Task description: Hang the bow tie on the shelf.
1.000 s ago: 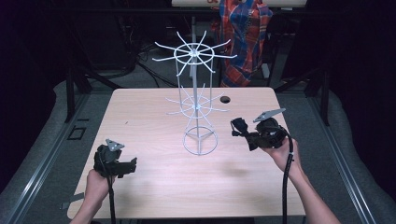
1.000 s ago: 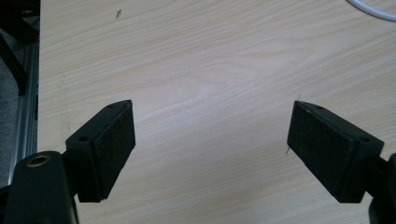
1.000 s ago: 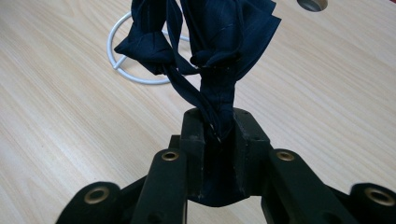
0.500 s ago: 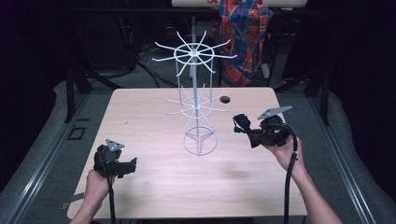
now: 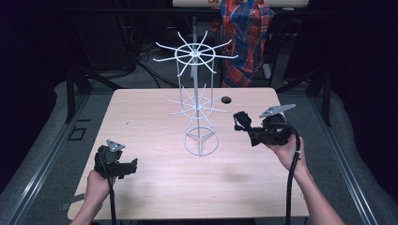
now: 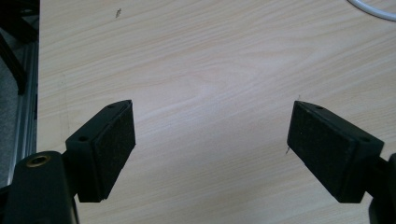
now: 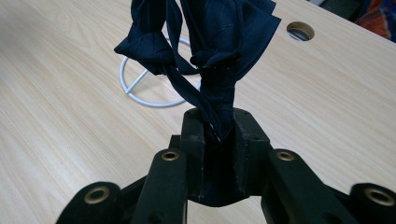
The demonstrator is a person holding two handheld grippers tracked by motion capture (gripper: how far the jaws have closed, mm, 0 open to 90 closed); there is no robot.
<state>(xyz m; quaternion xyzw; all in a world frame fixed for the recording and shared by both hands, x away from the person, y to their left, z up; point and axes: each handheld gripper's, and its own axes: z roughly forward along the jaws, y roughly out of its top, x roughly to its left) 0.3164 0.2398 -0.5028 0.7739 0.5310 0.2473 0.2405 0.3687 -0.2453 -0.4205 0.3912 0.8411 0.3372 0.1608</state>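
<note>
The right claw (image 7: 219, 123) is clamped on a bunched dark navy cloth (image 7: 205, 42), held above the bench (image 5: 141, 117) just beside the white wire display rack (image 5: 199, 105), probably so the fabric can be hung on one of its spokes. The left claw (image 6: 210, 140) rests low near the bench's front corner, its jaws wide apart and empty, keeping clear.

We note both forearms bare, no sleeves in view. Left tool (image 5: 133, 165) and right tool (image 5: 241, 121): black bodies, each topped by a grey three-cornered plate, black cable trailing. Flat dark pads (image 6: 113, 144) on black jaws; brass-coloured rivets at linkage joints.
</note>
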